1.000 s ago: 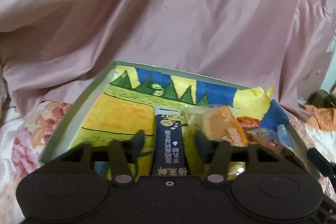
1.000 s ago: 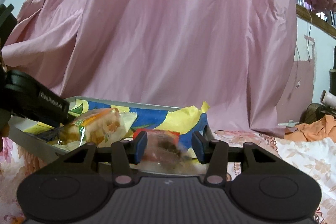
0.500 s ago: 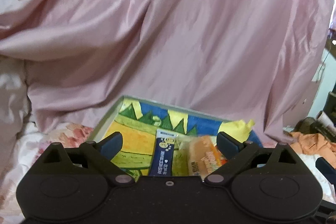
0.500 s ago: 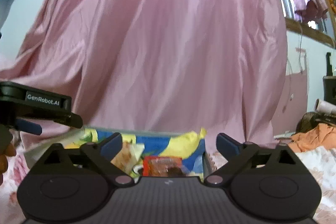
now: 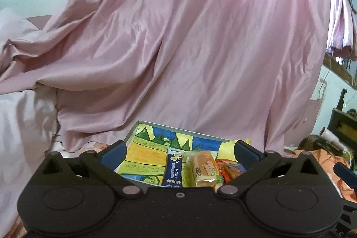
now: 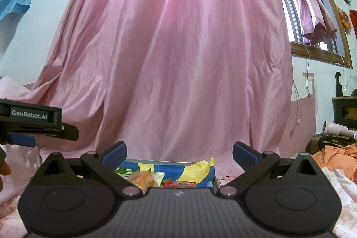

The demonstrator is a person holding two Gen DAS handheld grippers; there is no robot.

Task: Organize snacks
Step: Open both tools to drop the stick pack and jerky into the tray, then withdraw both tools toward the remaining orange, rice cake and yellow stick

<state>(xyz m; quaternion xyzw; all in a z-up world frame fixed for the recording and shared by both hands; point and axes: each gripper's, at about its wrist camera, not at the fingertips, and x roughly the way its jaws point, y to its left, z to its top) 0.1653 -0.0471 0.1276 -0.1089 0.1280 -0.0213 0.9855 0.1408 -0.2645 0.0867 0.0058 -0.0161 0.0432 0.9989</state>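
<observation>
A shallow grey box lined with a bright painted sheet lies on the bed. In it are a dark blue stick sachet, a wrapped orange cake and a red snack packet. My left gripper hovers above and behind them, its jaws opening wide, with nothing between them. The right wrist view shows the box low ahead, with the cake and the red packet inside. My right gripper is raised behind it, jaws opening, also holding nothing. The left gripper's blue fingertip pad shows at the left edge.
A large pink satin cloth hangs right behind the box. Flowered bedding spreads underneath. An orange cloth and dark clutter sit to the right. A window with a pink garment is high on the right.
Both grippers opened wide and drew back and up from the box. The left let go of the blue sachet, the right let go of the red packet; both snacks lie in the box.
</observation>
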